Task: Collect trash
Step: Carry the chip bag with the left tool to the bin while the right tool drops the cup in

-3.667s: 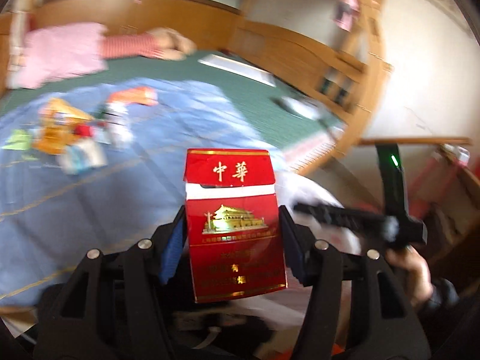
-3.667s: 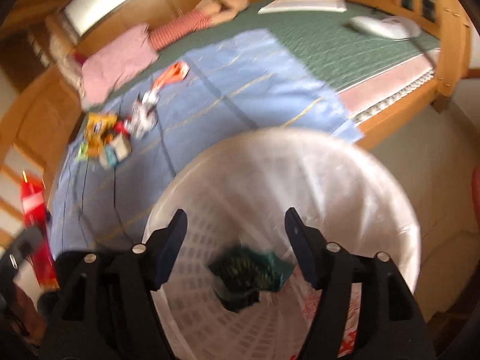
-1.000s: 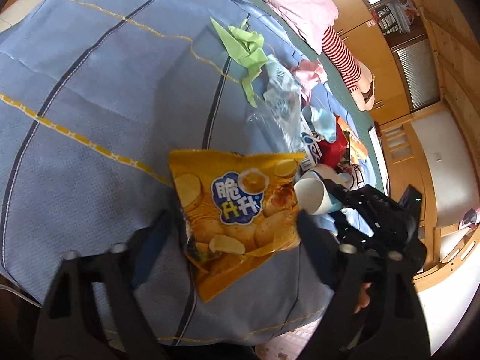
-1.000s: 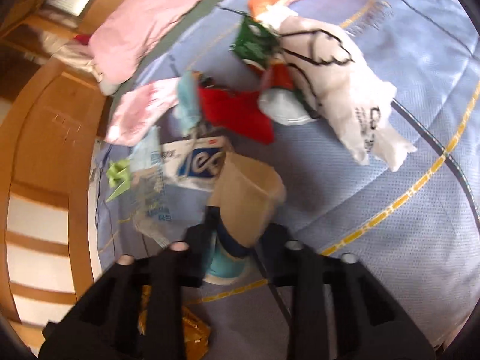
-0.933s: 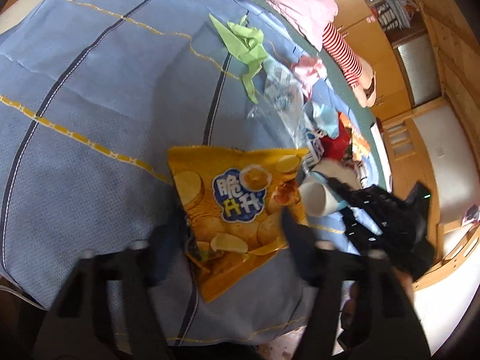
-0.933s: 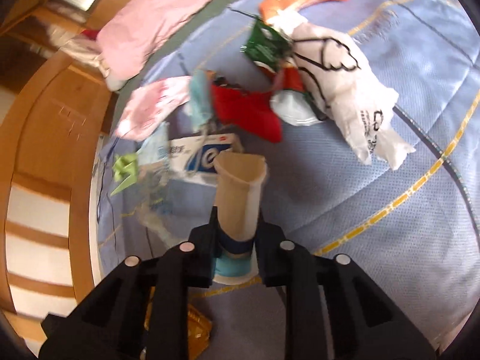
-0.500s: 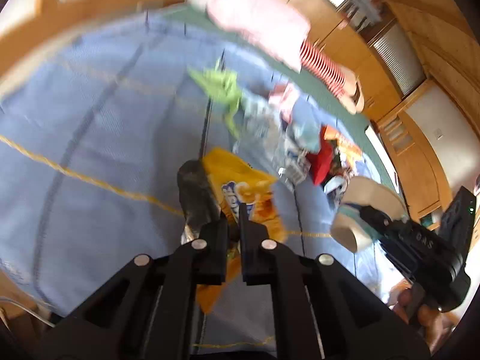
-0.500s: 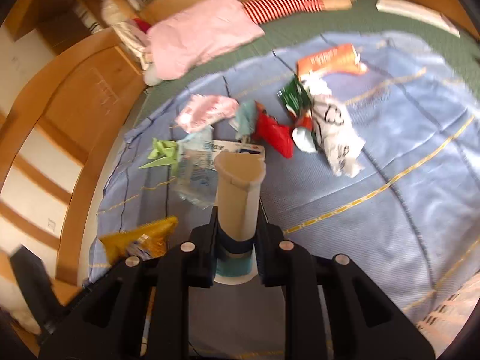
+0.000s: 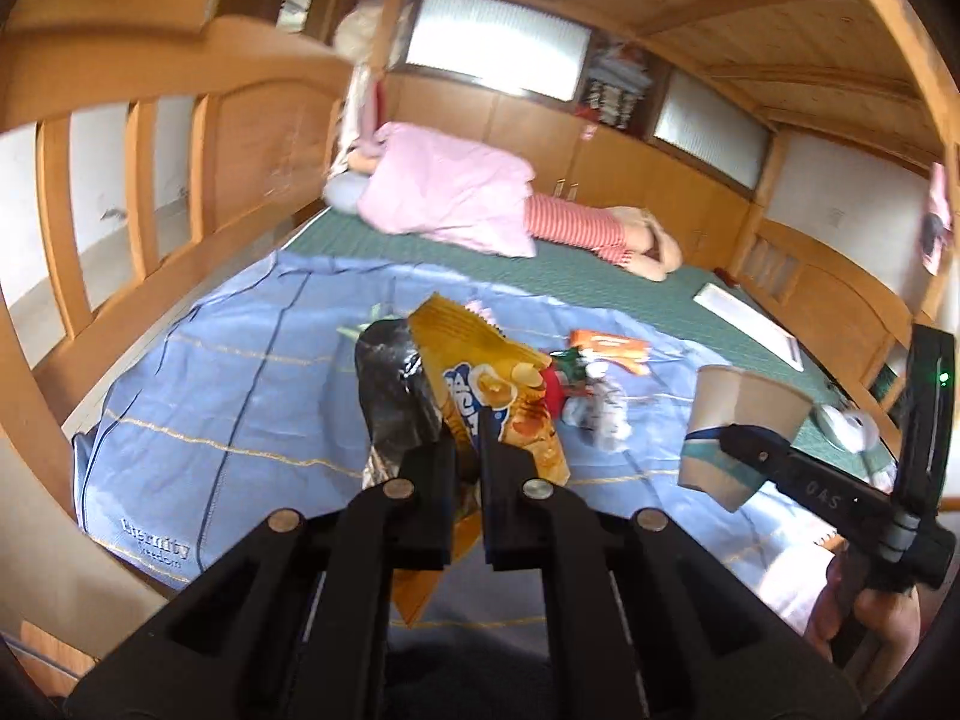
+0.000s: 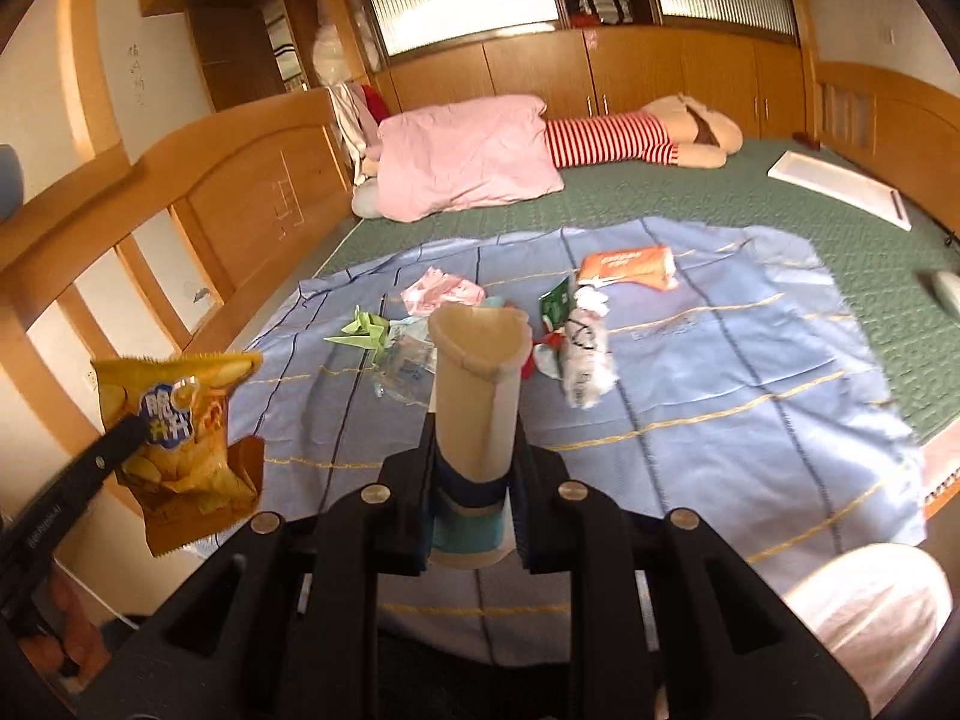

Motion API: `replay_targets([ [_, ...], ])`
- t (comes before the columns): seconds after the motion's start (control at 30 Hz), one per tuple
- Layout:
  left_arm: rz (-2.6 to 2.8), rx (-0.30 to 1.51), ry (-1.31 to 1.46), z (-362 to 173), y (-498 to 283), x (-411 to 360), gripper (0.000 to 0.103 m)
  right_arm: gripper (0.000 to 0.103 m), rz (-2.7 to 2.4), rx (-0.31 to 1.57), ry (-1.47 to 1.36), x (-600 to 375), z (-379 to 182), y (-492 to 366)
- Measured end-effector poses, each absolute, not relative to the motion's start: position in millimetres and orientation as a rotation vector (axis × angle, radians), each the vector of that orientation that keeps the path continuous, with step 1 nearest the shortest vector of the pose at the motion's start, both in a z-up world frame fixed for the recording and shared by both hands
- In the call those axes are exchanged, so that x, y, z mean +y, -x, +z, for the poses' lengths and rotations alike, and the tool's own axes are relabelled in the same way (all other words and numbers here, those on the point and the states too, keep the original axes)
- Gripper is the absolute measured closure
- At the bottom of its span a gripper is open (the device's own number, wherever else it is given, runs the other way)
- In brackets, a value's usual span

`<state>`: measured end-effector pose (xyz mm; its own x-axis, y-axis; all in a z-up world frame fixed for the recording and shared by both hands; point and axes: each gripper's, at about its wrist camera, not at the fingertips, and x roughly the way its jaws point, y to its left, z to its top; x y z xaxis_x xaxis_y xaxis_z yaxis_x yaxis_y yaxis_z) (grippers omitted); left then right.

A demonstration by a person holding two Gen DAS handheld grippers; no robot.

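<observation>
My left gripper (image 9: 467,456) is shut on a yellow crisp bag (image 9: 498,396), lifted clear of the blue sheet (image 9: 240,396); the same crisp bag (image 10: 180,438) hangs at the left of the right wrist view. My right gripper (image 10: 474,456) is shut on a squashed paper cup (image 10: 474,384) with a blue band, held upright above the sheet; the cup (image 9: 738,432) also shows at the right of the left wrist view. Several pieces of trash lie on the blue sheet (image 10: 690,396): a green paper scrap (image 10: 366,327), a pink wrapper (image 10: 441,294), an orange pack (image 10: 627,264) and a crumpled white bag (image 10: 585,360).
A pink pillow (image 10: 468,156) and a striped plush toy (image 10: 636,138) lie at the far end of the green mattress (image 10: 780,210). A wooden bed rail (image 9: 150,138) runs along the left. The white bin liner's rim (image 10: 870,600) shows at the lower right.
My left gripper closed on the crisp bag and lifted it off the sheet. My right gripper rose with the cup, and both views swung up towards the room.
</observation>
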<state>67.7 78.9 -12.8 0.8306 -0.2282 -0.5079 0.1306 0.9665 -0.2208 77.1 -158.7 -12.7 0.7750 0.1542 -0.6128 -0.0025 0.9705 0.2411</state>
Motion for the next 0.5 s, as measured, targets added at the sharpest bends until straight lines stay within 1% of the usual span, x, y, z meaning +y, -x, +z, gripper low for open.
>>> replay_targets([
  [0.2,-0.192,0.540,0.110,5,-40,46,0.096,0.081,0.030,0.639,-0.174,-182,-3,-42],
  [0.5,-0.255,0.530,0.101,19,-17,17,0.096,0.081,-0.045,0.577,-0.061,-200,15,2],
])
